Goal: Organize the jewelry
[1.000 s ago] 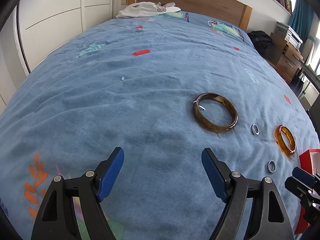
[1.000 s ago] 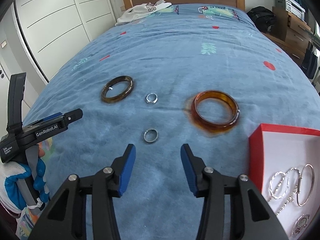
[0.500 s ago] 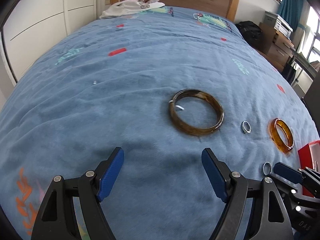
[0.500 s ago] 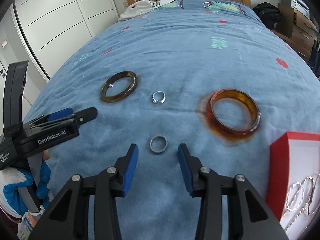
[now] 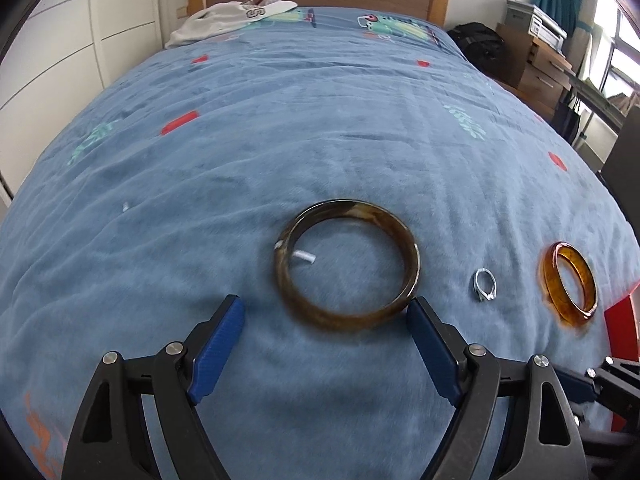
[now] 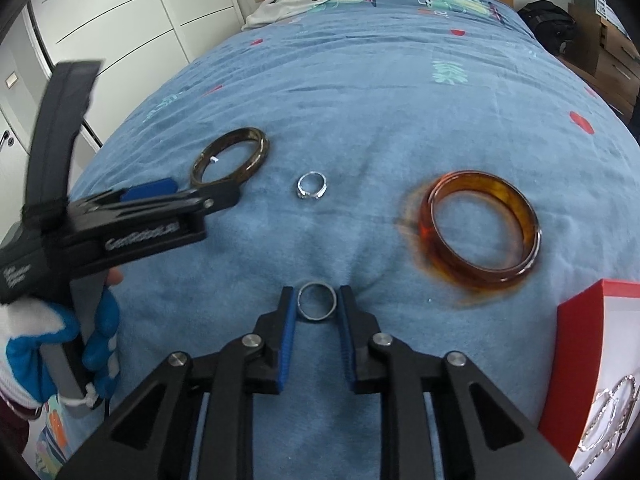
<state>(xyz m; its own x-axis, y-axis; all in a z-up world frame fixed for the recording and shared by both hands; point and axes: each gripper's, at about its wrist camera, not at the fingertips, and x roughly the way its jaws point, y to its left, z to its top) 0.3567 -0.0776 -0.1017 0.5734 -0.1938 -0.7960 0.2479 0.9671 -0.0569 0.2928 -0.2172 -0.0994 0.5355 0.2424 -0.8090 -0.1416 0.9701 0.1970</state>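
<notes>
While claw (image 6: 317, 308) brackets ring (image 6: 317, 301), bangle (image 6: 482, 226) near

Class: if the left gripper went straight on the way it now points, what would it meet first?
Most likely the dark bangle. It lies on the bedspread just ahead of the left gripper, whose jaws stand wide open, its near rim about level with their tips. Height above the bed is unclear.

The right gripper (image 6: 318, 307) now brackets the plain ring (image 6: 316, 301); the left gripper (image 5: 326, 316) reaches the dark bangle (image 5: 346, 265) mid-frame.
</notes>
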